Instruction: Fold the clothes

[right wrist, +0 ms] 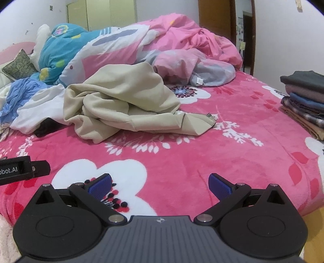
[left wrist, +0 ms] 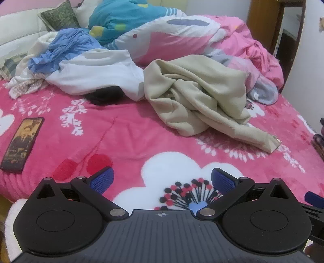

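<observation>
A crumpled beige garment (left wrist: 200, 95) (right wrist: 121, 101) lies on the pink flowered blanket (left wrist: 125, 137) (right wrist: 232, 145), one sleeve trailing toward the near right. Left of it sit a white garment (left wrist: 97, 74) (right wrist: 38, 109), a blue one (left wrist: 66, 48) (right wrist: 22, 89) and a black piece (left wrist: 105, 95) (right wrist: 46, 126) half buried beneath. My left gripper (left wrist: 162, 178) hovers open over the blanket's near edge, short of the beige garment, nothing between its blue pads. My right gripper (right wrist: 160, 182) is also open and empty, beside the left one, whose black body (right wrist: 22, 170) shows at the left.
A phone (left wrist: 22, 143) lies on the blanket at the near left. A stack of folded clothes (right wrist: 305, 99) rests at the bed's right edge. Pink and teal bedding (left wrist: 182, 36) (right wrist: 141, 40) and pillows (left wrist: 60, 16) are heaped at the back.
</observation>
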Demonstrator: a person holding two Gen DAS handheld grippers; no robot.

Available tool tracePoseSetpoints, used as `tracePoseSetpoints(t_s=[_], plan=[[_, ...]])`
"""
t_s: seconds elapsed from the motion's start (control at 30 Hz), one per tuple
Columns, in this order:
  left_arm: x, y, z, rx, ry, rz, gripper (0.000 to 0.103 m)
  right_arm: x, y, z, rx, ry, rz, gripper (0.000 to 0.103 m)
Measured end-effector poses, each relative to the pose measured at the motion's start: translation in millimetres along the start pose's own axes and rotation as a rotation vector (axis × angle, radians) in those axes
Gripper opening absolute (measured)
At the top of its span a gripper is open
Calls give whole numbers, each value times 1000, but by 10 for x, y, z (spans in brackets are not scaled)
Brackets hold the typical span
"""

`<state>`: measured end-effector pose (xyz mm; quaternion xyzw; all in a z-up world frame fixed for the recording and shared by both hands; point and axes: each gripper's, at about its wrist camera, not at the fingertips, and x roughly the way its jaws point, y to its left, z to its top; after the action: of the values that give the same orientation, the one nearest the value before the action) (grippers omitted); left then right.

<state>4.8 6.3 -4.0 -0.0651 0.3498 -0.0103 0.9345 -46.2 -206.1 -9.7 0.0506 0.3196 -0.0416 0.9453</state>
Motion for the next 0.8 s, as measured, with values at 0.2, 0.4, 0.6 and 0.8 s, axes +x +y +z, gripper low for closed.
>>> tracePoseSetpoints(t_s=[0.2,0.4,0.6,0.8], plan=[[11,-19,-29,34,-16,25,103,-32,3,26,-8,-2,-5,103],[-51,-77,-37,93,-66,13,103,-64,30,51,-18,-11,-13,103],[-42,-102,-35,105,-66,19,103,-78,45,54,-27,-11,-10,103],[-33,-86,-35,86,-57,30,103,-92,42,57,-26,-10,-12,103]])
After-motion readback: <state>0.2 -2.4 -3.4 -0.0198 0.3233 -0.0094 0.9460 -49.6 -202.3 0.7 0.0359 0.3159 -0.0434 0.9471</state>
